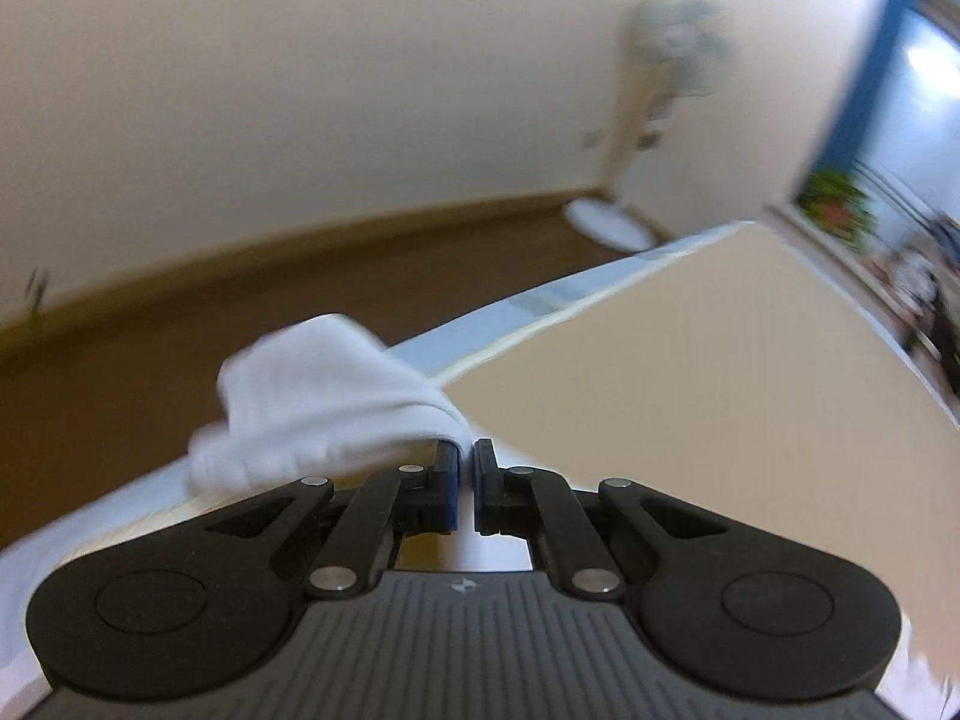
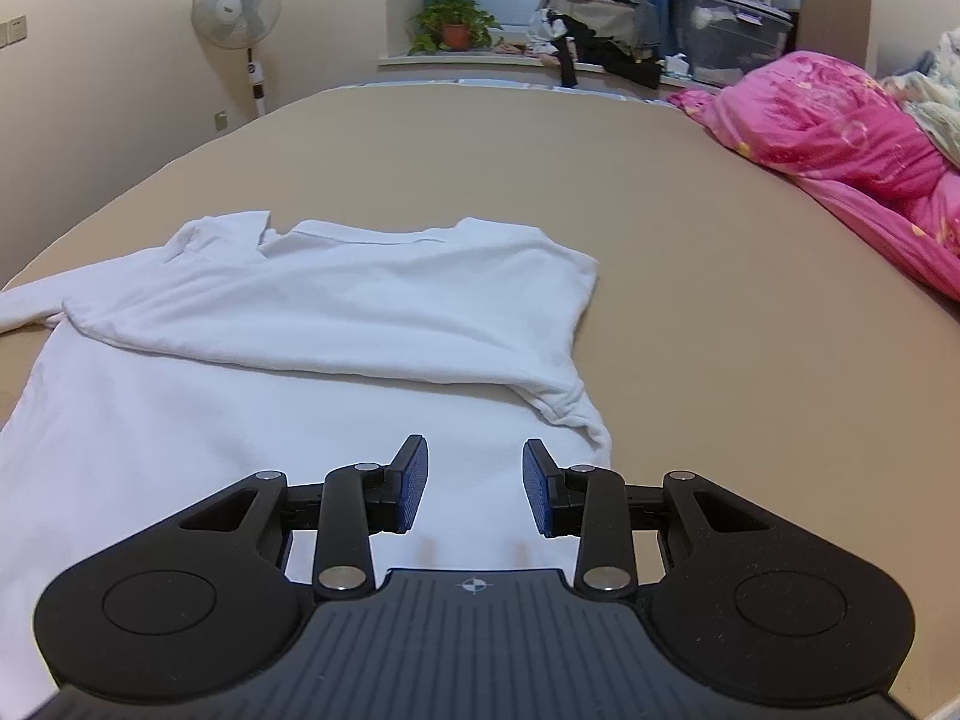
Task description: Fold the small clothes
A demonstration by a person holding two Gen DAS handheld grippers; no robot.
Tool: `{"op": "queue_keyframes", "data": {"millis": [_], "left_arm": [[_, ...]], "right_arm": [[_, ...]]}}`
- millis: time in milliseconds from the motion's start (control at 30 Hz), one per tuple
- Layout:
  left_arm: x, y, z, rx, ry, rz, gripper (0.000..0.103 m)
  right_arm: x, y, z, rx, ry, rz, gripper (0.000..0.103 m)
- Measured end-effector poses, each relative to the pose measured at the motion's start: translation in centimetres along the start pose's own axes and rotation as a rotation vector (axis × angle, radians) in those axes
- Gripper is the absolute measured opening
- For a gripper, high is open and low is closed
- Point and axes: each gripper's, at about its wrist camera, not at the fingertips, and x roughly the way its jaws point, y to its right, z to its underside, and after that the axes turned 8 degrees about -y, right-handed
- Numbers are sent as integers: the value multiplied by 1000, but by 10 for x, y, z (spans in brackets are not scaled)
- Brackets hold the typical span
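A white t-shirt [image 2: 336,312] lies on the tan bed [image 2: 720,300], its right sleeve folded in across the body. My right gripper [image 2: 474,483] is open and empty, just above the shirt's lower right part. In the left wrist view my left gripper [image 1: 467,456] is shut on a bunched white piece of the shirt [image 1: 324,408], lifted off the bed near its left edge. That view is blurred. The left gripper does not show in the right wrist view.
A pink quilt [image 2: 852,144] lies at the bed's right side. A standing fan [image 2: 237,6] stands by the wall at left, also in the left wrist view [image 1: 654,96]. A potted plant [image 2: 453,24], piled clothes [image 2: 600,18] and a plastic bin [image 2: 726,30] sit on the window ledge.
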Motion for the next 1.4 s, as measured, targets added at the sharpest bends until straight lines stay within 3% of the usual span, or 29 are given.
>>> {"op": "queue_keyframes", "data": {"millis": [133, 233, 300, 367, 433, 500, 667, 700, 733, 800, 900, 967, 1067, 1167, 1300, 1400], "left_arm": [[-47, 94, 31, 265, 97, 121, 4], [-96, 181, 82, 467, 135, 309, 4], [-124, 227, 123, 596, 100, 444, 8], [-144, 262, 170, 753, 3, 600, 20], [-157, 274, 208, 883, -33, 665, 24], [-160, 269, 225, 937, -41, 666, 24], [-127, 226, 178, 836, -42, 534, 23], [-121, 220, 168, 820, -38, 493, 23], [-114, 214, 155, 803, -34, 452, 23], [-90, 195, 134, 742, -40, 401, 23], [-61, 173, 99, 640, -123, 355, 24], [-42, 166, 84, 569, -188, 277, 23], [-30, 160, 64, 472, -204, 285, 23], [-25, 159, 52, 433, -199, 294, 24], [-19, 156, 40, 398, -224, 315, 24], [-13, 159, 47, 372, -240, 317, 24]], "right_arm": [[-1, -1, -3, -7, 7, -13, 36], [0, 1, -6, 4, 9, -13, 36], [1, 3, -7, 21, 6, -14, 36], [2, 6, -7, 33, 0, -16, 36], [3, 7, -7, 39, -5, -14, 36], [2, 9, -6, 44, -7, -11, 36], [-1, 11, -5, 60, 3, -13, 36], [-3, 11, -5, 64, 15, -7, 33], [-4, 10, -5, 65, 28, -3, 23], [-6, 8, -5, 63, 60, 0, 17], [-10, 6, -7, 74, 101, -16, 17], [-11, 7, -15, 114, 118, -59, 17], [3, 5, -43, 225, 98, -173, 23], [33, -5, -73, 338, 77, -240, 37], [93, -15, -107, 462, -4, -184, 47], [129, -21, -121, 495, -52, -174, 47]]}}
